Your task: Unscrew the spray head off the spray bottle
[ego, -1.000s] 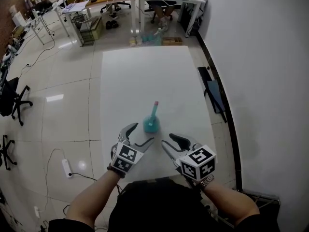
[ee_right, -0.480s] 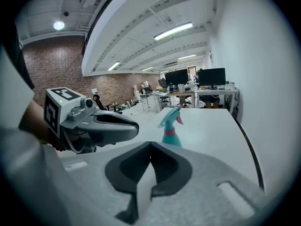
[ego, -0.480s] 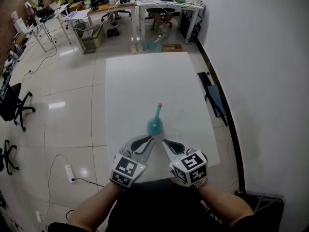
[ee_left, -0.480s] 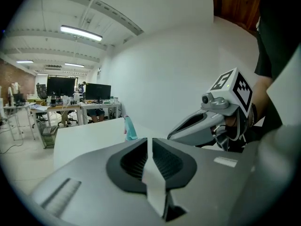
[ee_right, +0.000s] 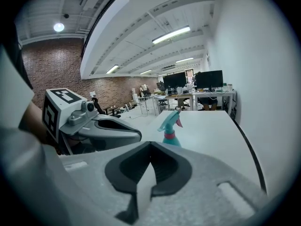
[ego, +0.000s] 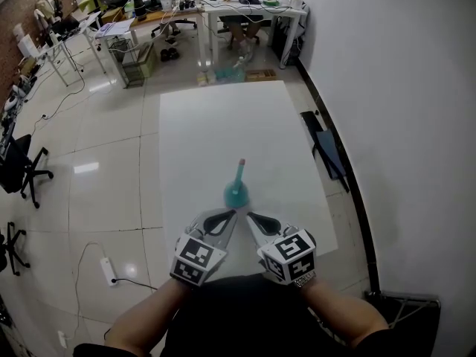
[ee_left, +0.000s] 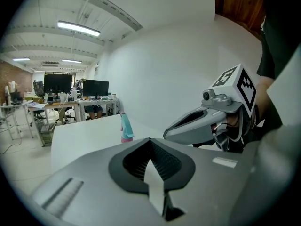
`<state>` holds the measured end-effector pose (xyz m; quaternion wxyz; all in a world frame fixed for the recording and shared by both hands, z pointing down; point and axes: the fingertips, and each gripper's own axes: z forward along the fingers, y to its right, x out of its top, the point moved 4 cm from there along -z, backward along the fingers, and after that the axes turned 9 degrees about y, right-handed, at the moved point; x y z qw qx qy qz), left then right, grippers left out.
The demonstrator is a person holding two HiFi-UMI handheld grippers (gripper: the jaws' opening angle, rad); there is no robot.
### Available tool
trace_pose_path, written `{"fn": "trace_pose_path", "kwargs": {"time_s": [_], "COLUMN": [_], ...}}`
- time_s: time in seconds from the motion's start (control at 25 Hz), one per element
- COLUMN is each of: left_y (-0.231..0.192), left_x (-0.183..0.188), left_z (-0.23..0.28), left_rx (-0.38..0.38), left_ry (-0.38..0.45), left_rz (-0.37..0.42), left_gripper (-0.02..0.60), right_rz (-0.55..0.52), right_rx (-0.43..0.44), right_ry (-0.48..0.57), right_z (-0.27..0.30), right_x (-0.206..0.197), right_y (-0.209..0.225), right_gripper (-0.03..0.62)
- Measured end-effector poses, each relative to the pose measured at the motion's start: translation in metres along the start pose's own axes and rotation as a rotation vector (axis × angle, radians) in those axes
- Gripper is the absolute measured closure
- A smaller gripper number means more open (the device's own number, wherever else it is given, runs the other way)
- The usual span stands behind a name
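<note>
Head view, spray bottle: the teal spray bottle (ego: pixel 236 193) stands upright on the white bench (ego: pixel 216 117), with its spray head (ego: pixel 240 166) screwed on.
Head view, hand-held grippers: the left hand-held gripper (ego: pixel 231 215) and the right hand-held gripper (ego: pixel 251 216) sit on the person's side of the spray bottle. Their tips are near its base, one to each side, and clear of it.
Left gripper view: the jaws have just been closing and now meet with nothing between them. The spray bottle (ee_left: pixel 125 129) stands beyond the tips, slightly left, untouched.
Right gripper view: the jaws are pressed together and empty. The spray bottle (ee_right: pixel 170 131), with a pink collar under its spray head, stands beyond the tips, slightly right.
</note>
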<state>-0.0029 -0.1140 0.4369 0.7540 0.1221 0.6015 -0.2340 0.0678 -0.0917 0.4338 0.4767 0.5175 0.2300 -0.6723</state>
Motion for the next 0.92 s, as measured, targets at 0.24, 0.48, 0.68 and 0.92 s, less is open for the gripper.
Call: {"fn": "trace_pose_path", "kwargs": {"time_s": [0.24,0.48,0.68,0.92], "left_y": [0.0015,0.0009,0.0018,0.0043], "left_x": [-0.0027,-0.0031,-0.0032,-0.0062], "left_z": [-0.0002,0.0004,-0.0003,0.0025], "left_rx": [0.012,0.024,0.034,0.042], "left_ry": [-0.012,-0.012,-0.013,-0.018], "left_rz": [-0.009,-0.007,-0.009,-0.01], "left_gripper": [0.572,0.572,0.572,0.572], "right_rz": [-0.006,-0.018,-0.016,-0.012], "right_rx": [-0.002,0.003,0.006,0.01], "right_ry": [-0.004,-0.003,-0.008,-0.008], "right_z": [-0.0019,-0.0022,-0.0044,-0.006], "right_x": [-0.0012,0.0,0.0021,-0.0004], "right_y": [0.0005,0.0017,0.0008,0.0045], "right_gripper": [0.602,0.602,0.602,0.602]}}
